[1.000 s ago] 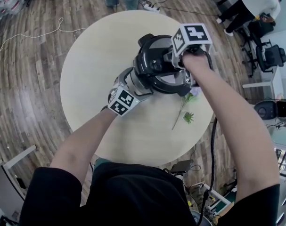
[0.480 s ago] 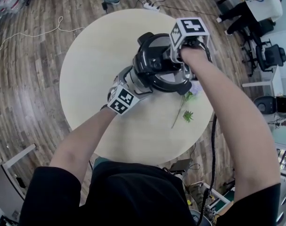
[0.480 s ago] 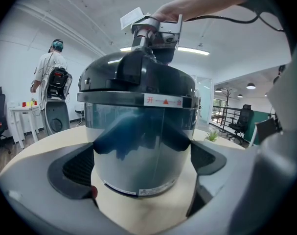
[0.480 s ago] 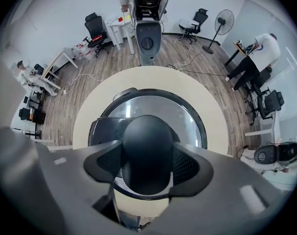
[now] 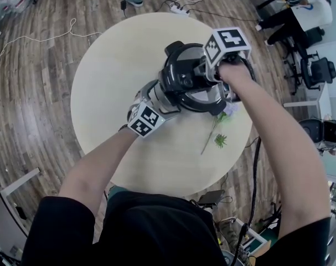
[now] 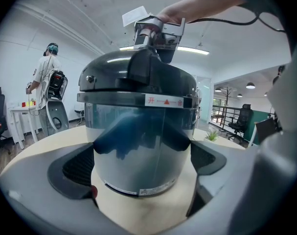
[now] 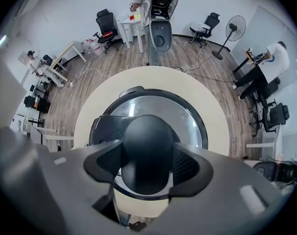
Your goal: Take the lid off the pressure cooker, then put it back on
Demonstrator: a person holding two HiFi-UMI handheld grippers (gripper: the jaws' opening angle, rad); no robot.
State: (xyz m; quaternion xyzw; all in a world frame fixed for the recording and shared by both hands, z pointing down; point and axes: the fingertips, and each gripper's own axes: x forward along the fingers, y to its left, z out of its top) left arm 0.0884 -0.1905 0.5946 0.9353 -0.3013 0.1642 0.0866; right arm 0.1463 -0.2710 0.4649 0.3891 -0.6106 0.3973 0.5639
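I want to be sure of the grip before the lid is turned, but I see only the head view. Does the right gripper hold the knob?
Observer: Yes. In the right gripper view, the right gripper is shut on the black lid knob, pressing it from both sides.
Operator: And the other one?
Observer: The left gripper clamps the steel cooker body from both sides.
Operator: Is the lid on?
Observer: The lid sits level on the body; a white label with a red triangle on its rim faces the left gripper.
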